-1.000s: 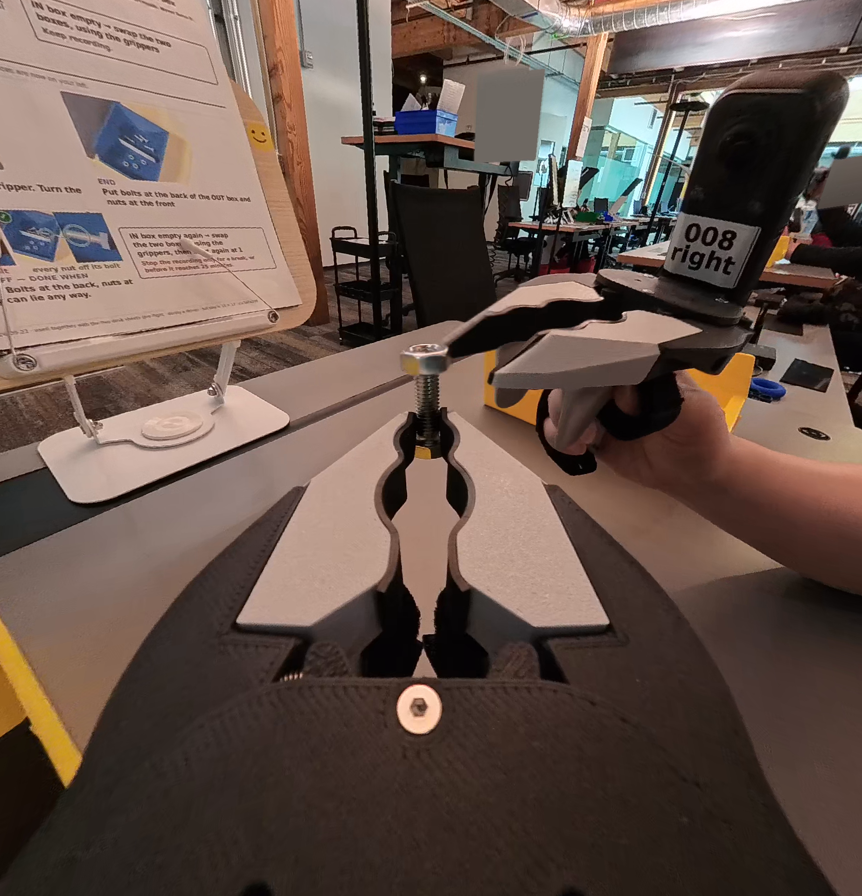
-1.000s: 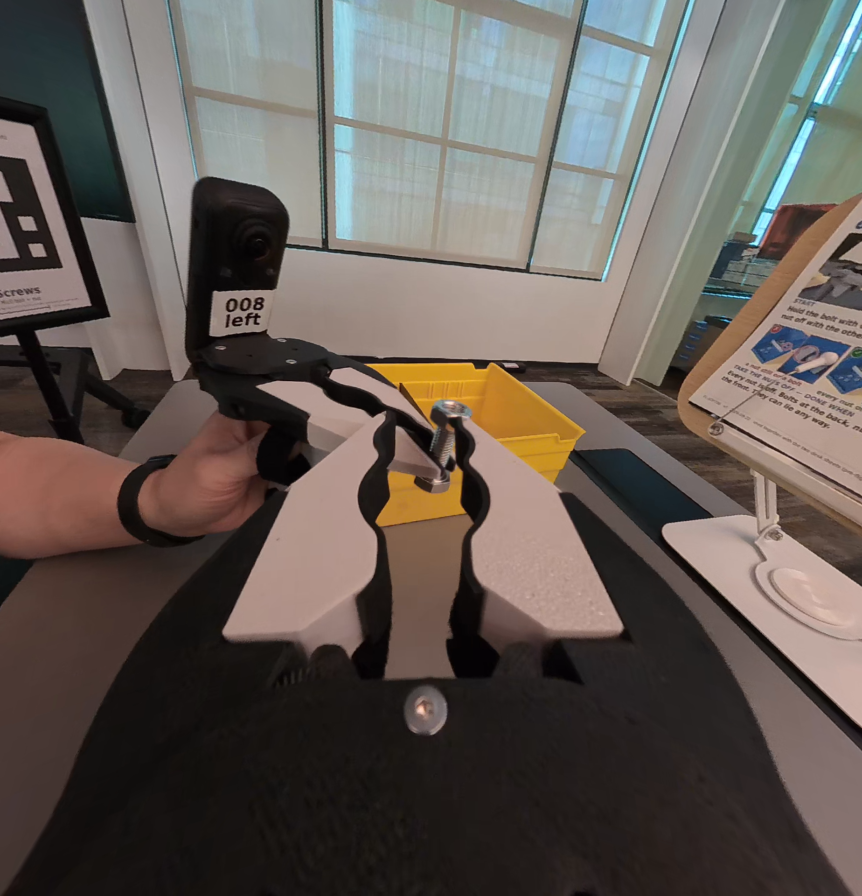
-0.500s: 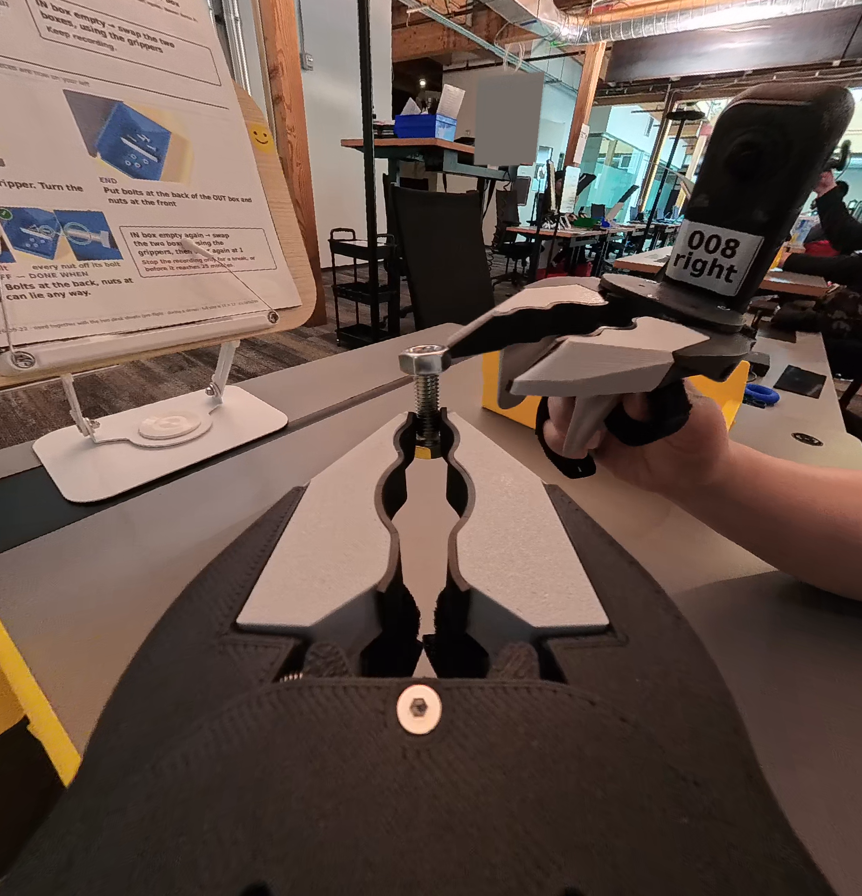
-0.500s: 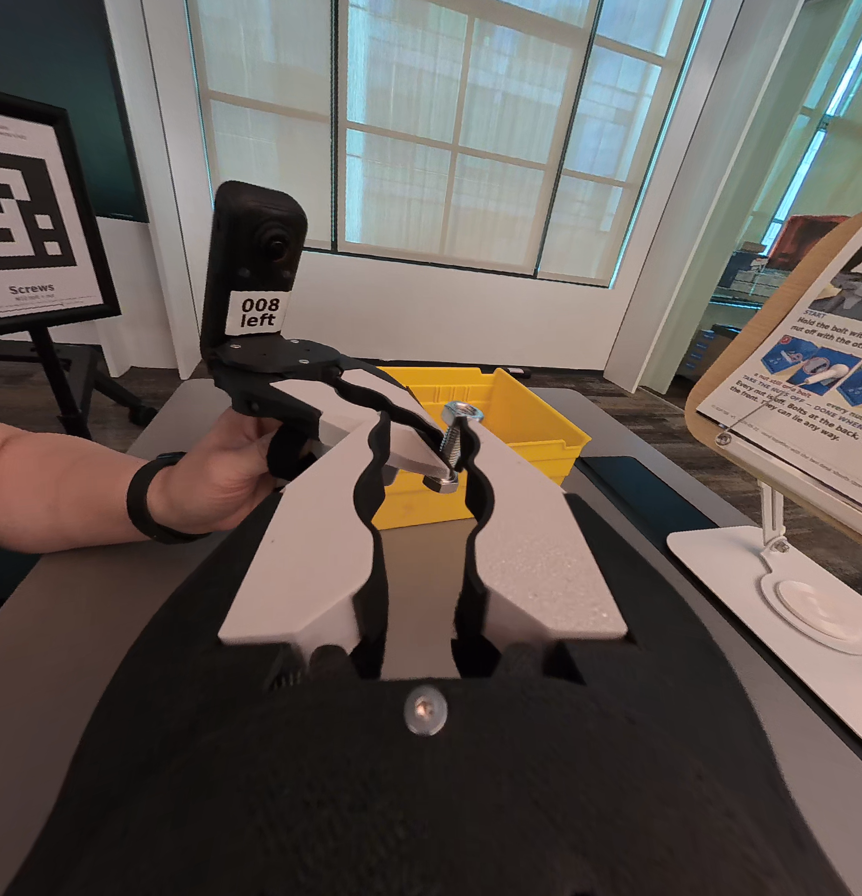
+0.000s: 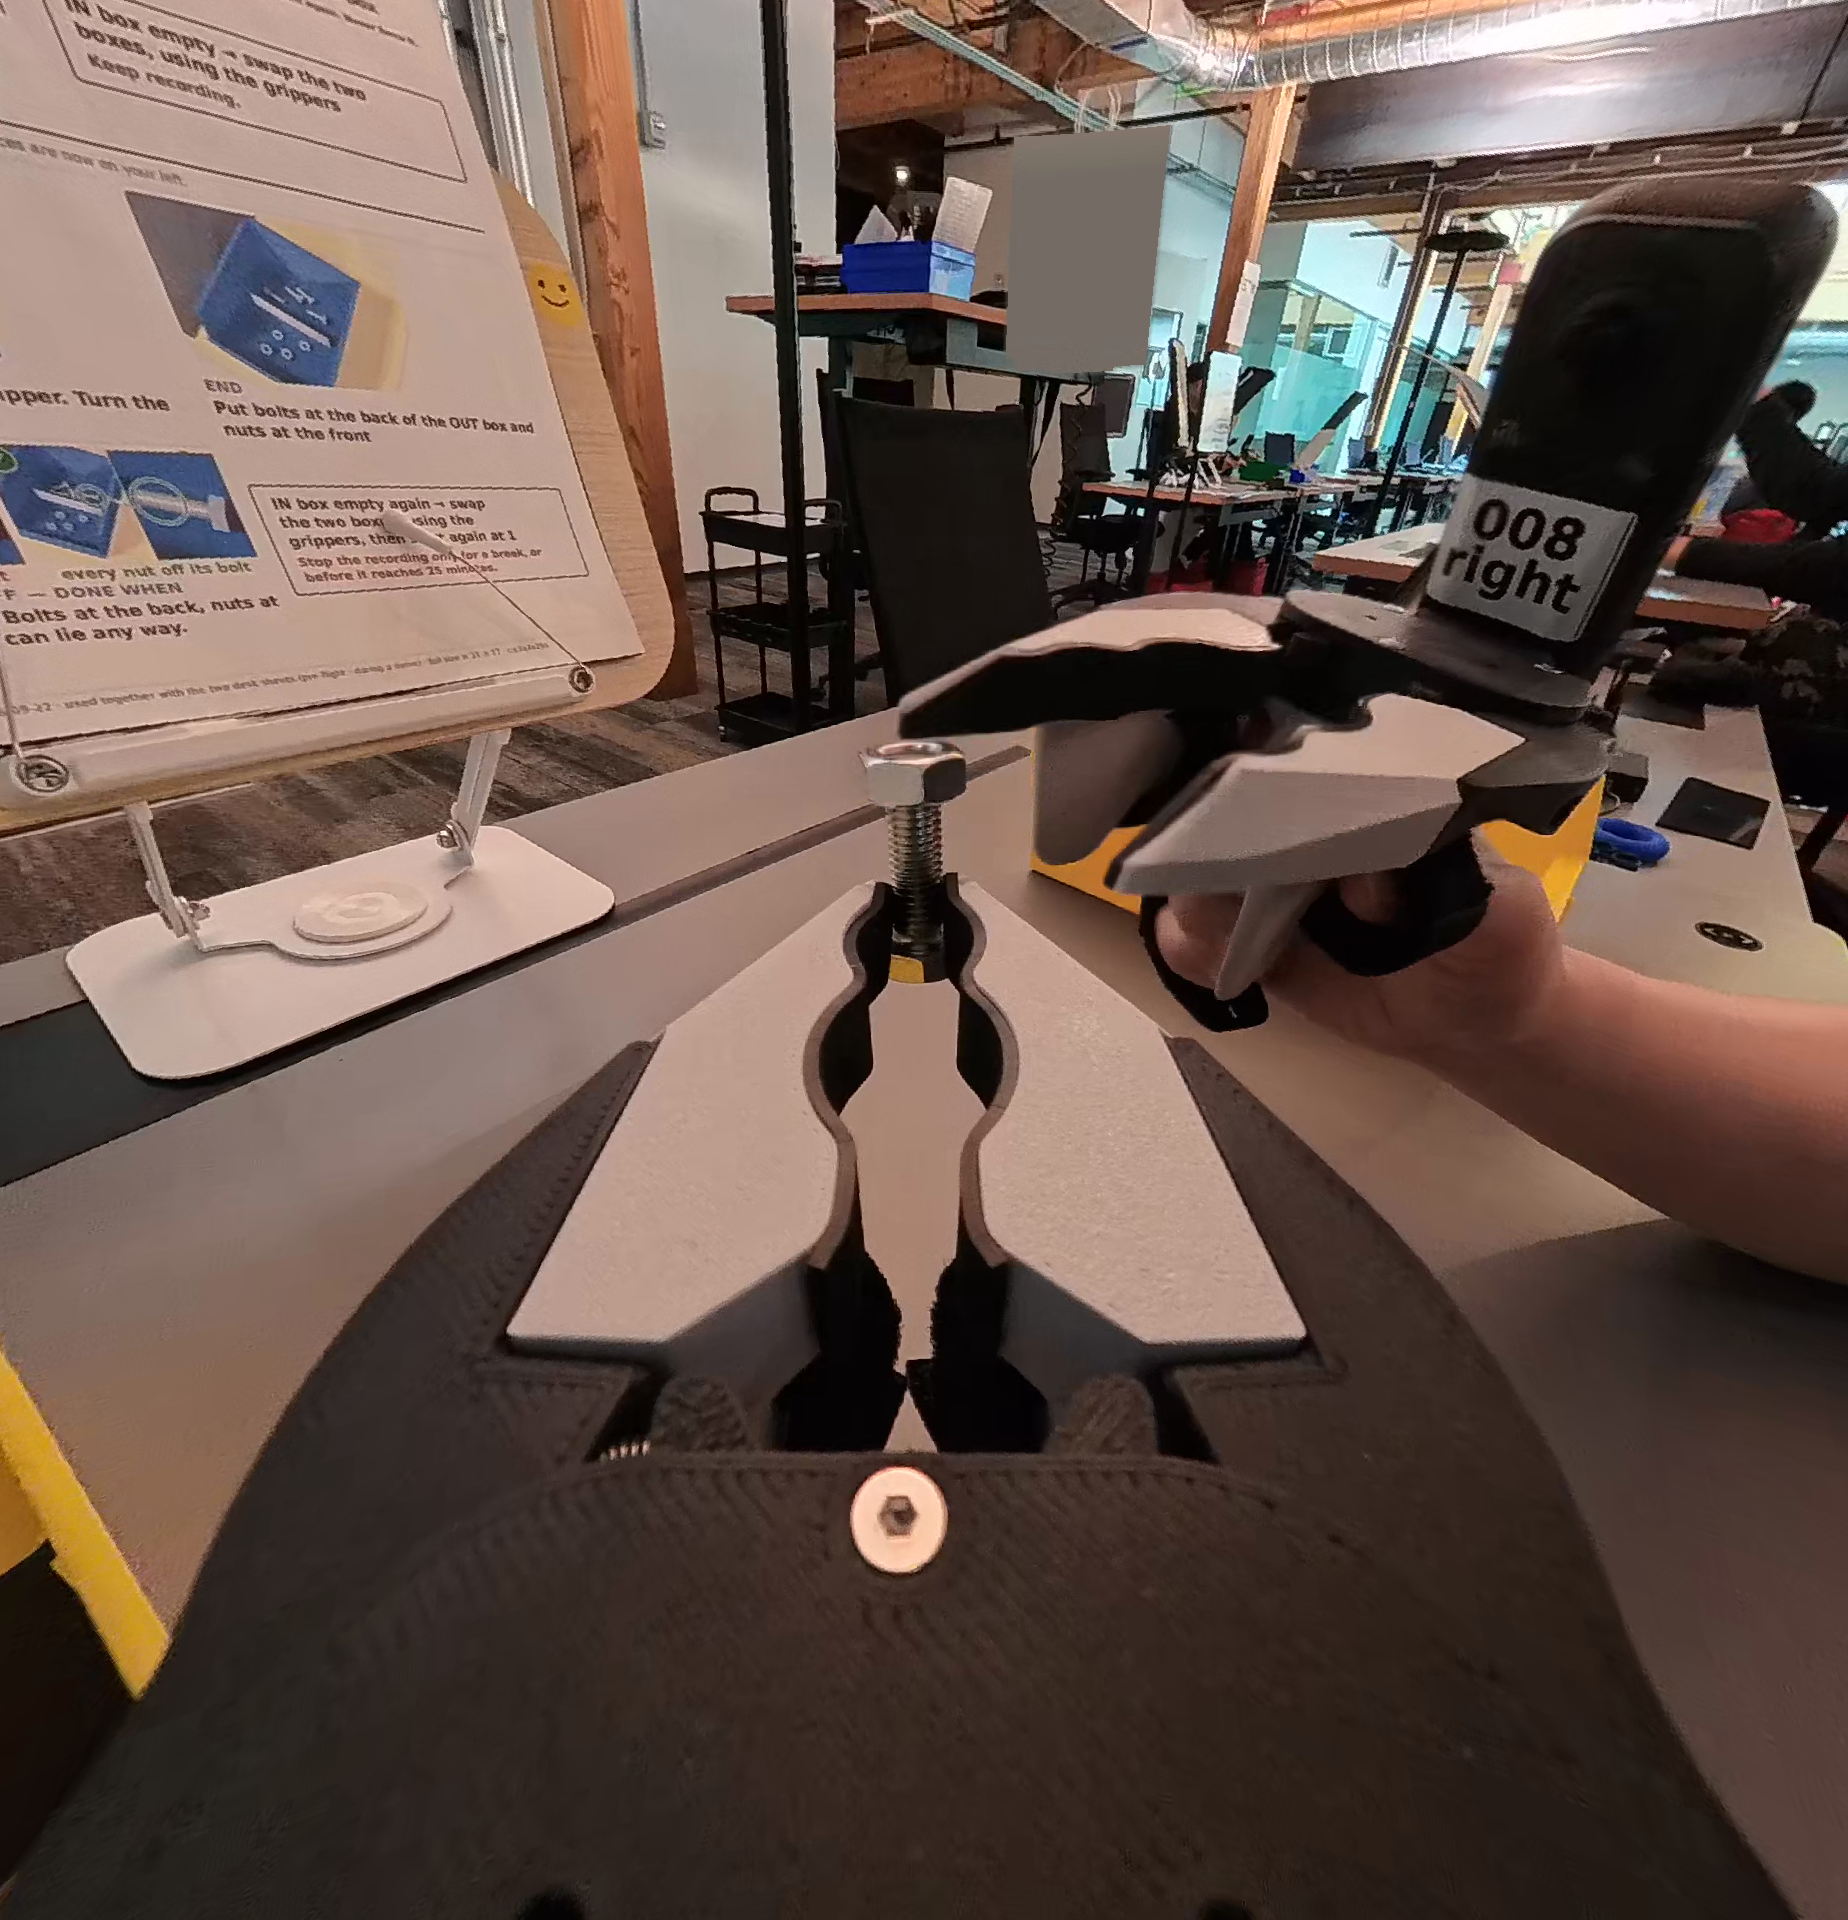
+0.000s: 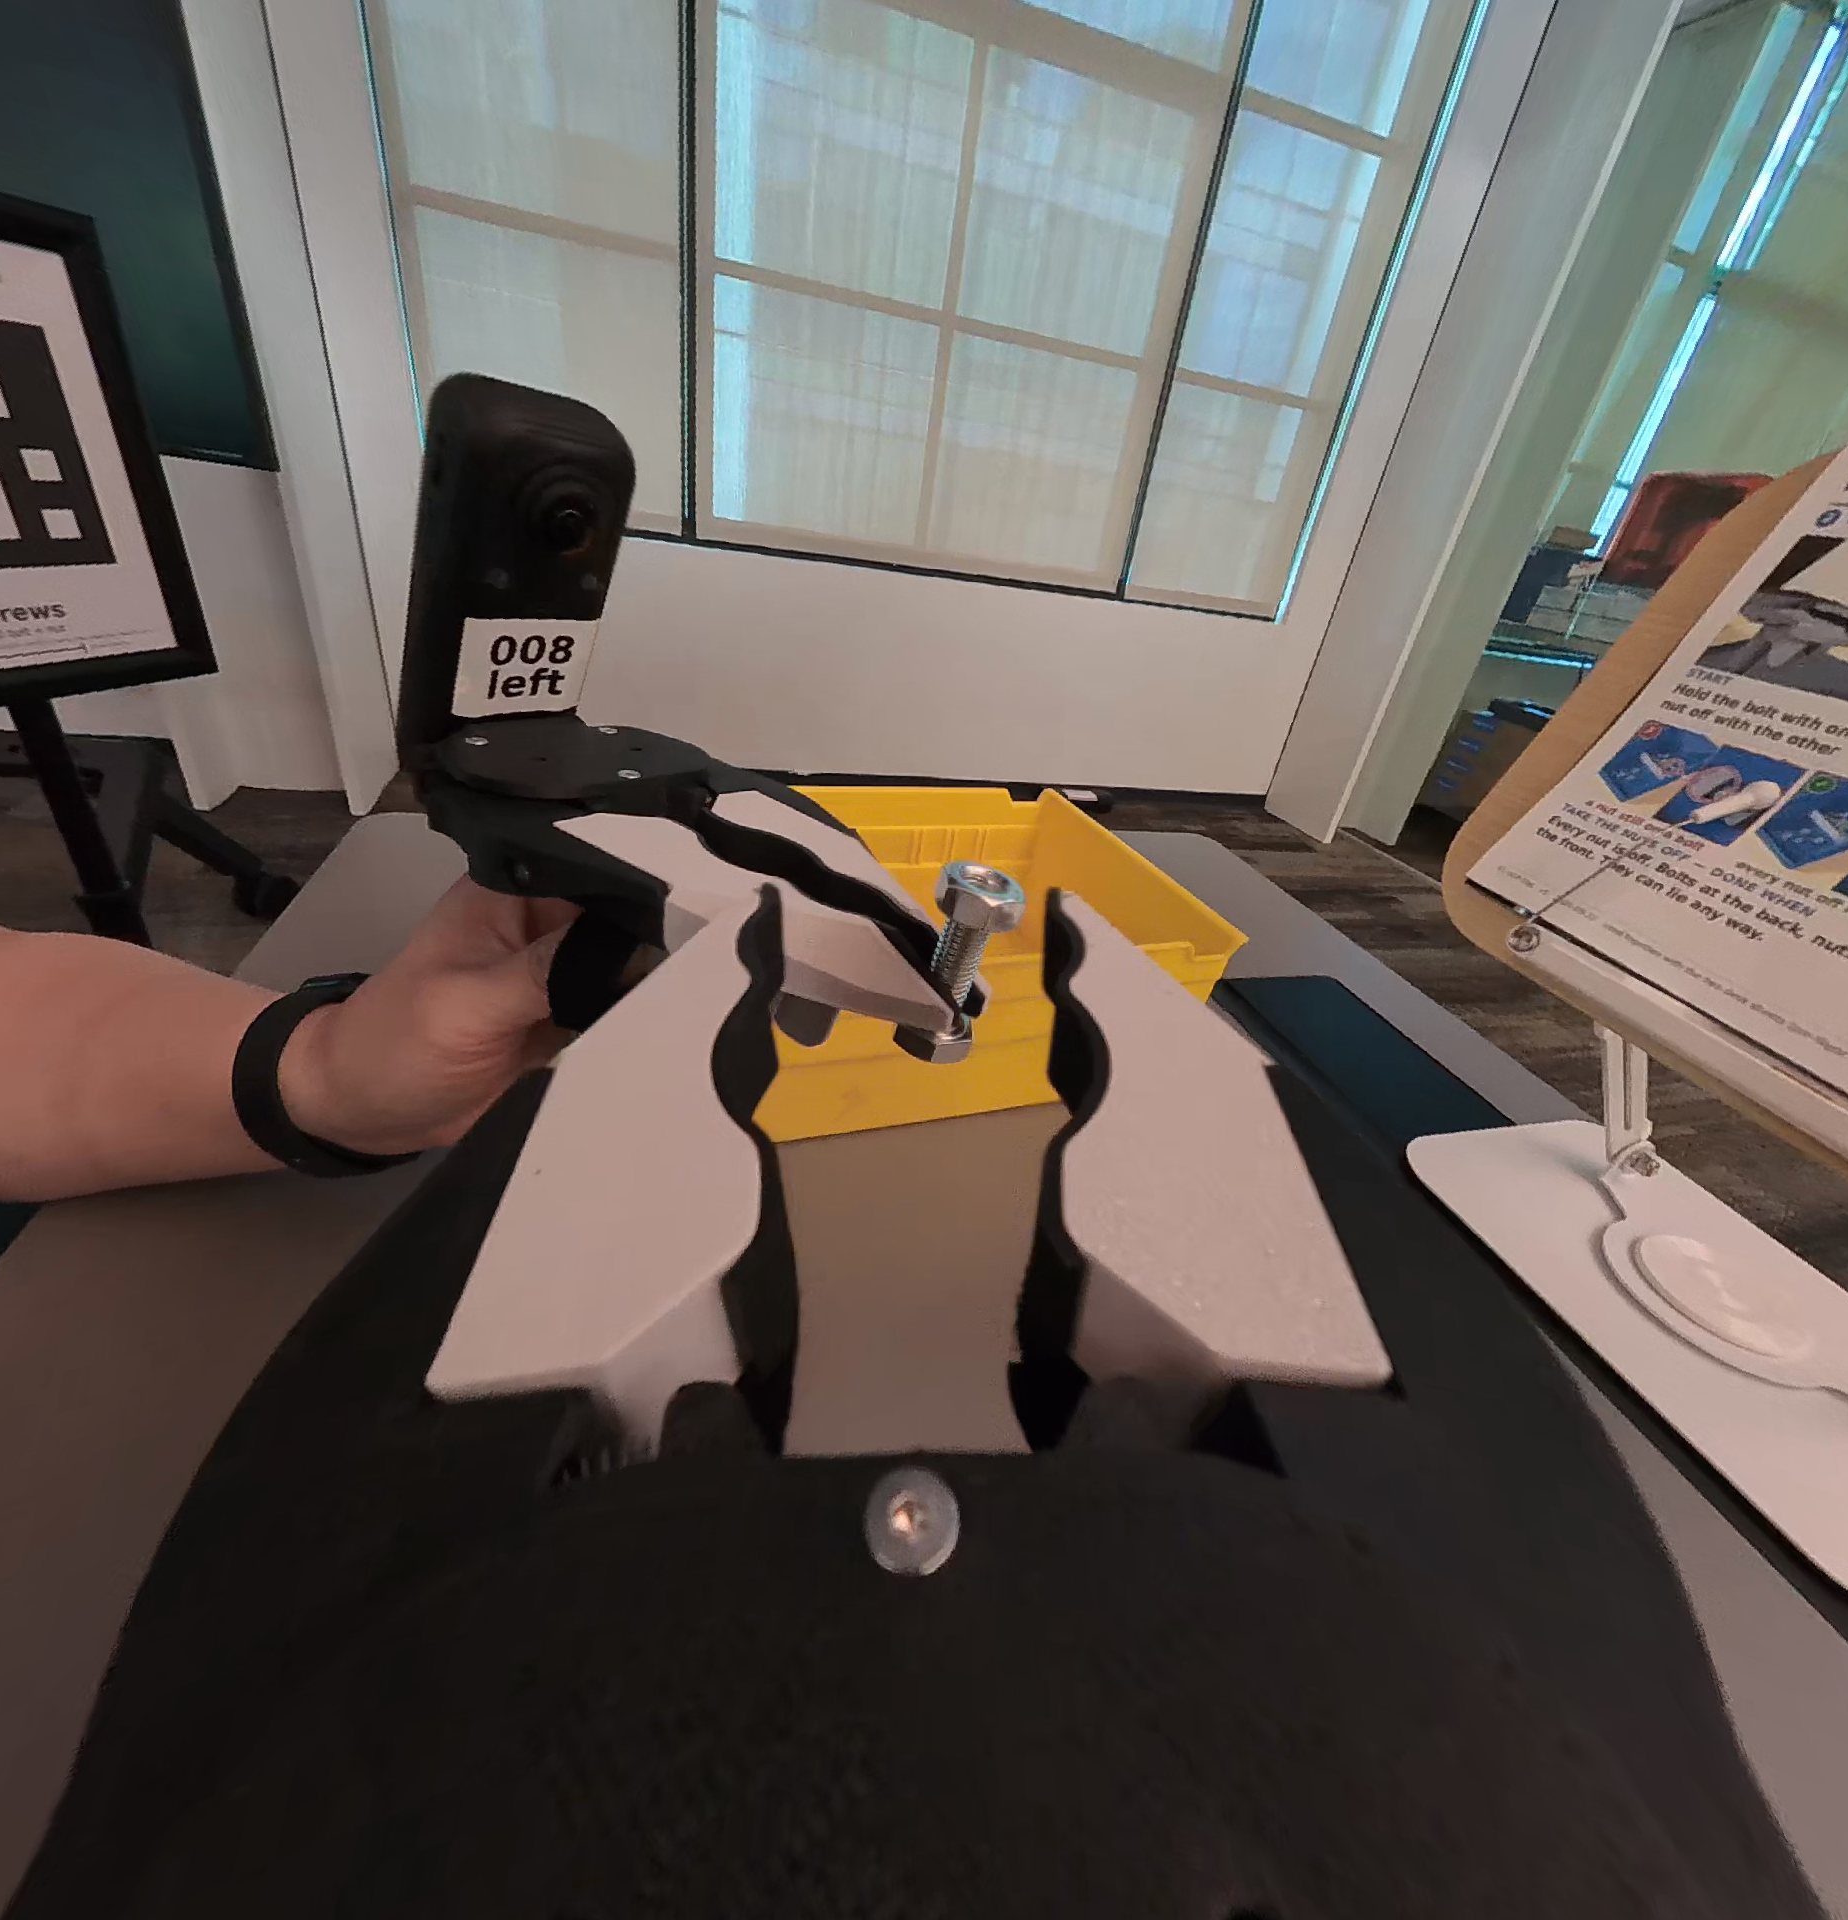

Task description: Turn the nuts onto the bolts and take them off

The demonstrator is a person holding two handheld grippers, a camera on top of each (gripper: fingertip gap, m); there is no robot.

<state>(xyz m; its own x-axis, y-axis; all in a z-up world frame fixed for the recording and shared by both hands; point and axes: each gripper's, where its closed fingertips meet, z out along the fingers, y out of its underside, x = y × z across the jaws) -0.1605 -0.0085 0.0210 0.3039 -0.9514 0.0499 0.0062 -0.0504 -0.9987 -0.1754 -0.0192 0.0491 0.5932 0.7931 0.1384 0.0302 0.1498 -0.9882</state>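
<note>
My left gripper (image 5: 915, 940) is shut on the lower shaft of a steel bolt (image 5: 915, 852) and holds it upright above the grey table (image 5: 328, 1164). A hex nut (image 5: 912, 774) sits at the top end of the thread. My right gripper (image 6: 909, 914) is open and empty, its fingers standing wide on either side of the nut (image 6: 980, 896) without touching it. In the left wrist view the right gripper (image 5: 1013, 800) hovers just right of the nut. In the right wrist view the left gripper (image 6: 951, 1023) grips the bolt (image 6: 959, 961) just above its head.
A yellow bin (image 6: 1107, 935) stands behind the bolt, and another yellow bin (image 5: 1564, 862) is behind the right gripper. An instruction board on a white stand (image 5: 359, 925) is at the table's far side (image 6: 1626, 1247). A framed sign (image 6: 37, 520) stands beyond the table. Less than 4 cm separates the two grippers' tips.
My right gripper has opened wide, let go of the nut and drawn back a little. The left gripper still holds the bolt in the same place.
</note>
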